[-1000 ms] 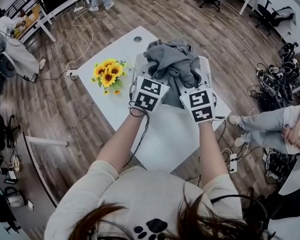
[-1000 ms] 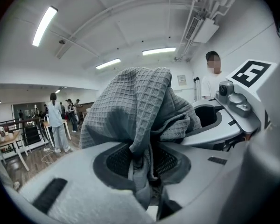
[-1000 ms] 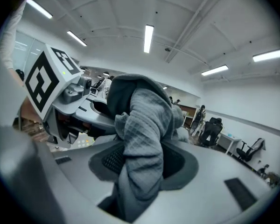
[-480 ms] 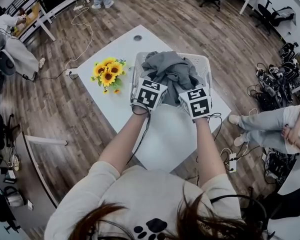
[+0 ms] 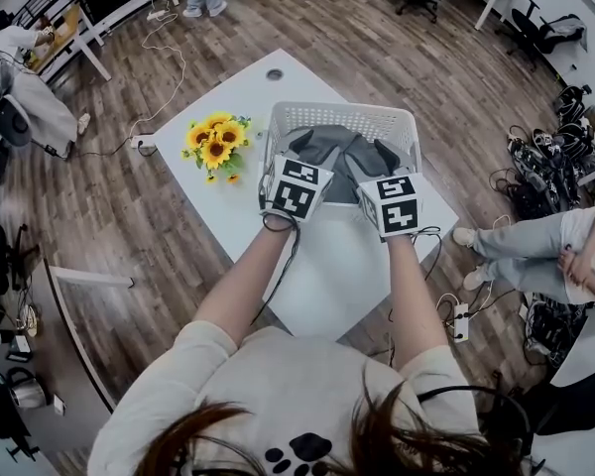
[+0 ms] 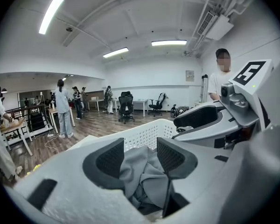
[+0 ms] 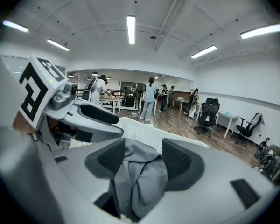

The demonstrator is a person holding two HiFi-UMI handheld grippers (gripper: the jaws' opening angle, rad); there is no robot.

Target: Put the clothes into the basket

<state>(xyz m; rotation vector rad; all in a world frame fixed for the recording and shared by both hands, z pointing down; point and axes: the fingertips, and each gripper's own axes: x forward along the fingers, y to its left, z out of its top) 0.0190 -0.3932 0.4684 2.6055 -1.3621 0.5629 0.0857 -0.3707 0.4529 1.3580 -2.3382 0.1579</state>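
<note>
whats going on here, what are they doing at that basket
A person with a gripper in each hand is putting a grey garment into a white basket on a white table. The garment lies down inside the basket. The left gripper and the right gripper sit at the basket's near edge. Their jaws have just been opening, and the cloth lies loose between them. A bunch of sunflowers lies beside the basket.

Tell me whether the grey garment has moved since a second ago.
Yes. The grey garment has sunk: it was heaped over the far rim of the white basket, and now it lies inside, below that rim.
</note>
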